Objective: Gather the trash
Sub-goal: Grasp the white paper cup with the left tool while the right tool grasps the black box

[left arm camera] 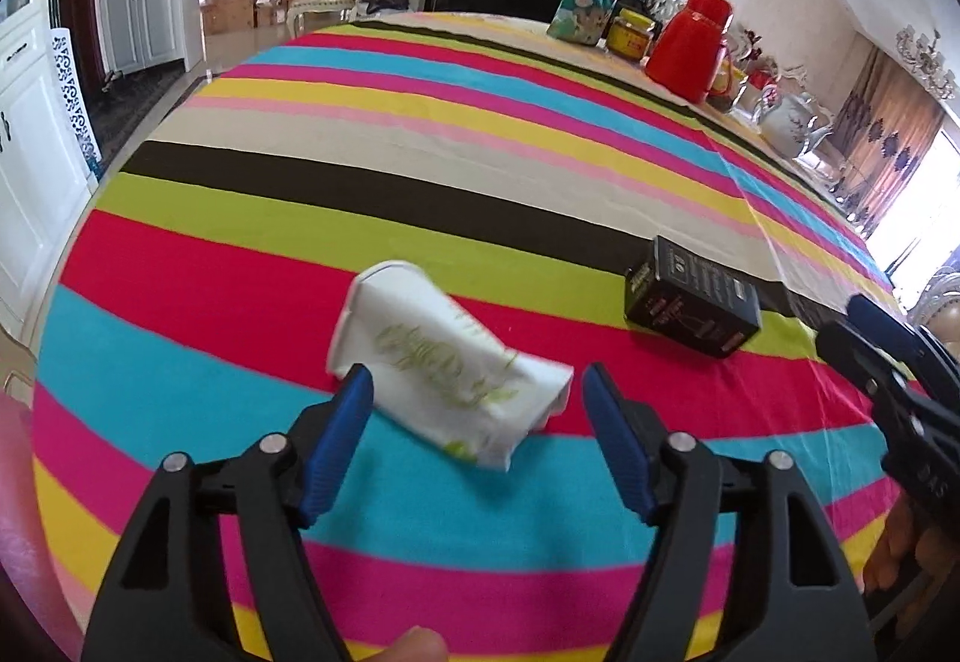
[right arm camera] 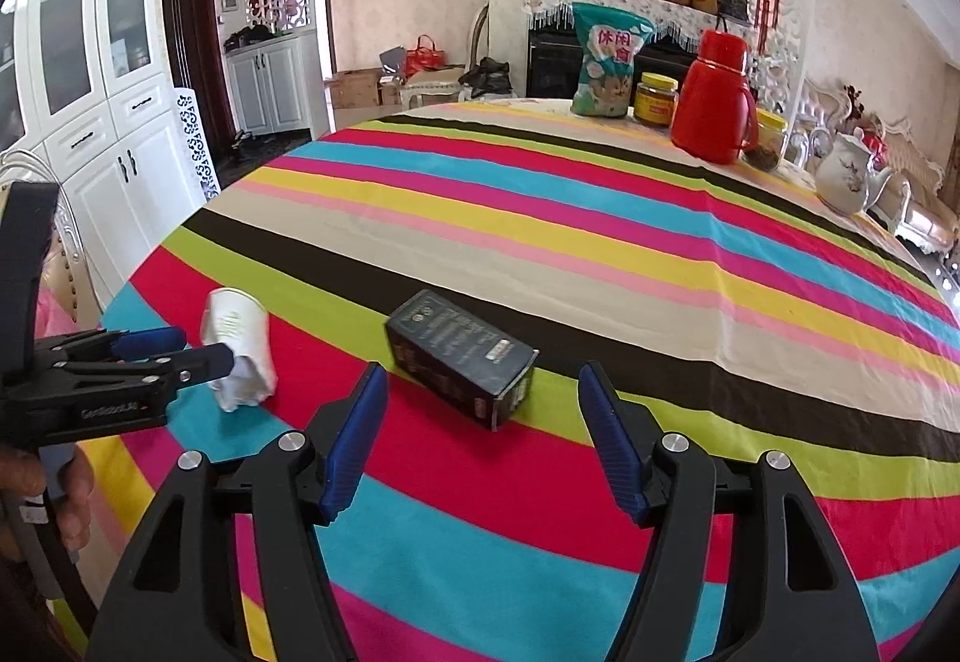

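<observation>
A crushed white paper cup (left arm camera: 447, 362) with green print lies on its side on the striped tablecloth (left arm camera: 420, 170). My left gripper (left arm camera: 477, 383) is open, its blue fingers on either side of the cup's near end, not closed on it. A small black box (left arm camera: 690, 299) lies to the cup's right. In the right wrist view my right gripper (right arm camera: 480, 380) is open, just in front of the black box (right arm camera: 462, 359), which sits between and beyond the fingertips. The cup (right arm camera: 240, 347) and left gripper (right arm camera: 180, 353) show at the left there.
At the far end of the table stand a teal snack bag (right arm camera: 606, 62), a yellow-lidded jar (right arm camera: 655, 99), a red thermos jug (right arm camera: 714, 98), another jar (right arm camera: 765, 140) and a white teapot (right arm camera: 846, 176). White cabinets (right arm camera: 90, 80) stand left; a chair (right arm camera: 66, 254) is at the table's left edge.
</observation>
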A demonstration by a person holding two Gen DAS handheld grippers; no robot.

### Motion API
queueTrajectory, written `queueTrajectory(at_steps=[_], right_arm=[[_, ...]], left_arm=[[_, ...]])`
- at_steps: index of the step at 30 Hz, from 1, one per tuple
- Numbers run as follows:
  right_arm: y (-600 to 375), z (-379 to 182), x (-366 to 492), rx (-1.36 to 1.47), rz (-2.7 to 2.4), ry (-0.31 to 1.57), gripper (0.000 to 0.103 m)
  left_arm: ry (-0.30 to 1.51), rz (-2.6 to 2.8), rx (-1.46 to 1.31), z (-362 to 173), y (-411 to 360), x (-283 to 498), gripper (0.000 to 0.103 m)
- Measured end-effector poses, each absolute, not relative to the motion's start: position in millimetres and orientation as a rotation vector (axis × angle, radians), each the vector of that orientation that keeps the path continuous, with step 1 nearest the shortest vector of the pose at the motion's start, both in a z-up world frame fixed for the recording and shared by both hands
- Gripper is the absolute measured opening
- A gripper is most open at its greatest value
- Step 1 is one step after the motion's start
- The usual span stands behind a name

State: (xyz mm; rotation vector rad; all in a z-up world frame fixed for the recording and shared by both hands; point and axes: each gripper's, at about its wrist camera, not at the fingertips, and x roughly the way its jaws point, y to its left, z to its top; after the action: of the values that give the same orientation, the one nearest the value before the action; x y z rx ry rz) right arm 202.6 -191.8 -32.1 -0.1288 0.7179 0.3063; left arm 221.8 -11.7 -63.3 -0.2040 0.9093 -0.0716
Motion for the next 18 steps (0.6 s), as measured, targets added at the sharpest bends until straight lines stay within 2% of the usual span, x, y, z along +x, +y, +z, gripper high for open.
queueTrajectory(at_steps=[7,8,16,18], right_arm=[[-193.1,-39.7,221.2,-0.145,0.325,0.724,0.07],[-191.8,-40.1,223.1,-0.148,0.329,0.726,0.07],[-170.6,-53.0,244.9,-0.223,0.373,0.742,0.075],[-165.5,-57.8,251.5,-0.239,0.381,0.752,0.075]], left_arm=[[0.941,-0.016,-0.142,-71.1,-27.0,248.8,0.068],[0.944,-0.009,-0.132,-71.3,-27.5,251.6,0.064],[0.97,0.023,-0.082,-71.2,-23.3,262.0,0.063],[0.974,0.026,-0.077,-71.8,-19.7,261.9,0.058]])
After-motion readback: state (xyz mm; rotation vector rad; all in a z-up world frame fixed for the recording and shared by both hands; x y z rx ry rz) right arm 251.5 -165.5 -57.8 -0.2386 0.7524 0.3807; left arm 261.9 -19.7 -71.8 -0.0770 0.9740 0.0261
